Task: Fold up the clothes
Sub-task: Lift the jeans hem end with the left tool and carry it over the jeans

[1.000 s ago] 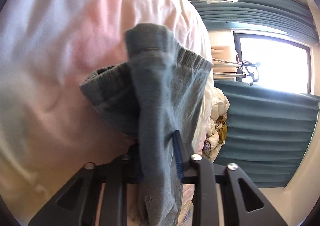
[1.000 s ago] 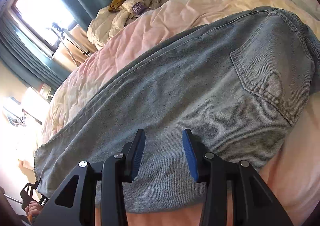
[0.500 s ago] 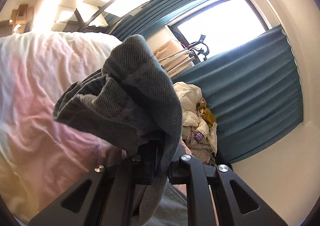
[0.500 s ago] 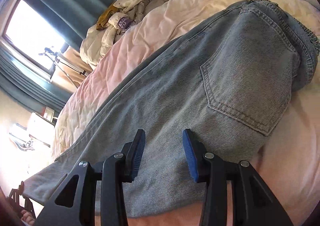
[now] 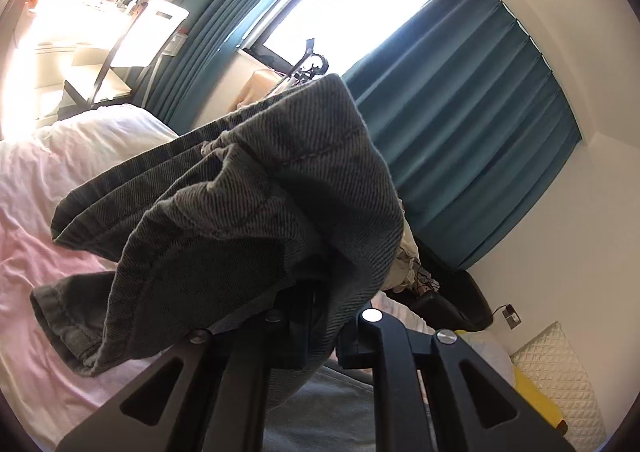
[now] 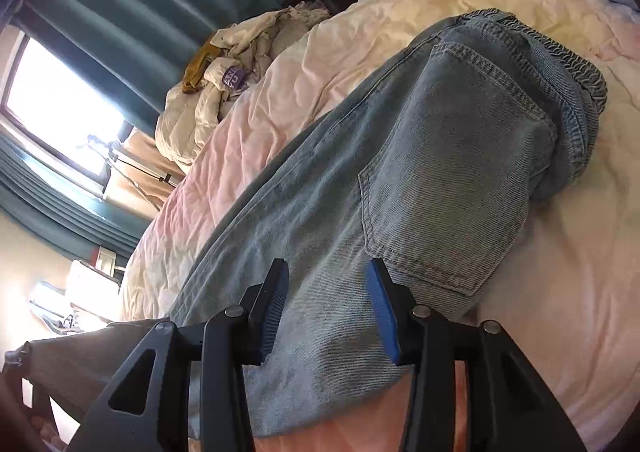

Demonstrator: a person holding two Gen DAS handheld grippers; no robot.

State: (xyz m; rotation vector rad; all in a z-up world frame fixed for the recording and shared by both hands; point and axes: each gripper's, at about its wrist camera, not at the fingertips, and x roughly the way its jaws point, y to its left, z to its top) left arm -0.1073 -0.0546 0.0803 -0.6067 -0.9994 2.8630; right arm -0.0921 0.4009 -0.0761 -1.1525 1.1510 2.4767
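Observation:
A pair of light blue jeans [image 6: 400, 180] lies along a pink and cream quilt [image 6: 312, 64], back pocket up, elastic waistband at the upper right. My right gripper [image 6: 326, 312] hovers just above the thigh, below the pocket, open, with nothing between its blue pads. In the left wrist view my left gripper [image 5: 320, 316] is shut on the bunched leg hem of the jeans [image 5: 240, 204], lifted off the bed; the cloth drapes over the fingers and hides the pads. That lifted leg shows at the lower left of the right wrist view.
A heap of cream and yellow clothes [image 6: 240, 64] lies at the far side of the bed by the teal curtains [image 5: 480, 124] and bright window. A white quilted pillow [image 5: 560, 364] and yellow item sit at the bed head. A desk stands beyond the foot.
My left gripper rose and rolled, carrying the hem up off the quilt so the window and curtains now fill its view. My right gripper slid along the jeans and rolled a little.

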